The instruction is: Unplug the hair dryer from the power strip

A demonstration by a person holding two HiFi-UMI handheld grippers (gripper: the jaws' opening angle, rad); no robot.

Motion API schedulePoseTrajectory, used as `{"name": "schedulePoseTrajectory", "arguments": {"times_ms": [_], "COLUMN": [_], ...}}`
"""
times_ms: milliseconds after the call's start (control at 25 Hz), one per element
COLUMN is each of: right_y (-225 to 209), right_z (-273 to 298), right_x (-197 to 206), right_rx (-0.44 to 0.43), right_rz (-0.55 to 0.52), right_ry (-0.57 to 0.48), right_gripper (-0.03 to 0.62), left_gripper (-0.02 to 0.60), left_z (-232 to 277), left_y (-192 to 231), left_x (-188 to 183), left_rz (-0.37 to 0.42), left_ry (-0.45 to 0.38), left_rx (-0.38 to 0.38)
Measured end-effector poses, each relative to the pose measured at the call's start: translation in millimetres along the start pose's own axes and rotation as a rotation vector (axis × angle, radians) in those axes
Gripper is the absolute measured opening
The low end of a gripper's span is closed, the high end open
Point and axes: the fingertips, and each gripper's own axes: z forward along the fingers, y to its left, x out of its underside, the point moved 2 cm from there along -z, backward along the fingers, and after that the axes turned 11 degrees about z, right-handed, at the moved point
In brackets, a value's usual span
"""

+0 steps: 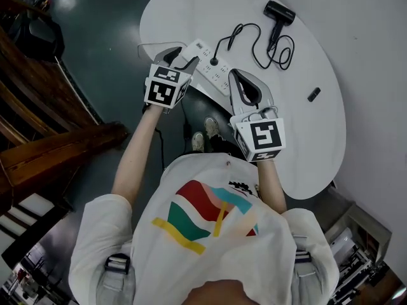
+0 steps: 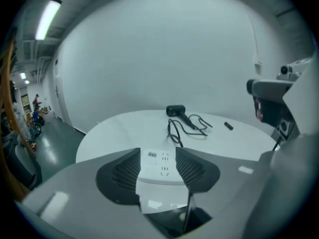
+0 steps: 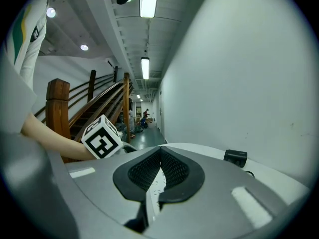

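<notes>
A white power strip [image 1: 213,68] lies at the near edge of the round white table [image 1: 318,145]. A black plug [image 1: 214,61] sits in it, and its cord [image 1: 254,43] runs to the black hair dryer [image 1: 278,11] at the far side. My left gripper [image 1: 179,57] is open at the strip's left end. In the left gripper view the power strip [image 2: 158,166] shows between the spread jaws of my left gripper [image 2: 158,156], with the hair dryer [image 2: 175,110] beyond. My right gripper [image 1: 238,81] is shut and holds nothing, just to the right of the plug. The right gripper [image 3: 159,156] view shows the strip [image 3: 155,188] below its jaws.
A small black object [image 1: 313,94] lies on the table's right part. A wooden staircase [image 1: 38,132] stands to the left, with dark floor [image 1: 102,37] around the table. A white wall [image 2: 159,49] rises behind the table. The person's feet [image 1: 203,135] show under the near edge.
</notes>
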Motion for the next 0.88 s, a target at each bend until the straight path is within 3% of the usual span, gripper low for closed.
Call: {"name": "schedulePoseTrajectory", "arguments": {"times_ms": [200,400,480,560,720,880], "right_y": [-13.0,-25.5,-28.1,-30.6,-35.4,-34.4], "right_z": [1.3,6.3,8.8,11.5,18.4,25.2], "right_x": [3.3,12.6,14.7,16.9,20.5,23.5], "right_rx": [0.009,0.011,0.001,-0.009,-0.023,-0.043], "right_rz": [0.006,0.019,0.017,0.015,0.017,0.013], "right_ry": [0.023,0.055,0.07,0.081,0.094,0.109], "right_gripper": [0.012,0.012,0.012,0.012,0.012,0.012], "left_gripper": [0.213,0.213,0.262,0.264,0.236,0.209], "left_z": [42.8,70.4,77.4,82.0,83.2,80.3], "left_y": [-5.2,-1.6,-3.7,-2.0,1.7,-3.8], "left_x": [25.7,35.5,44.9,51.8,52.1,36.9], "left_rz": [0.08,0.125,0.153,0.184,0.19,0.36], "left_ry": [0.195,0.305,0.378,0.426,0.433,0.391], "left_rx": [0.166,0.24,0.286,0.29,0.279,0.243]}}
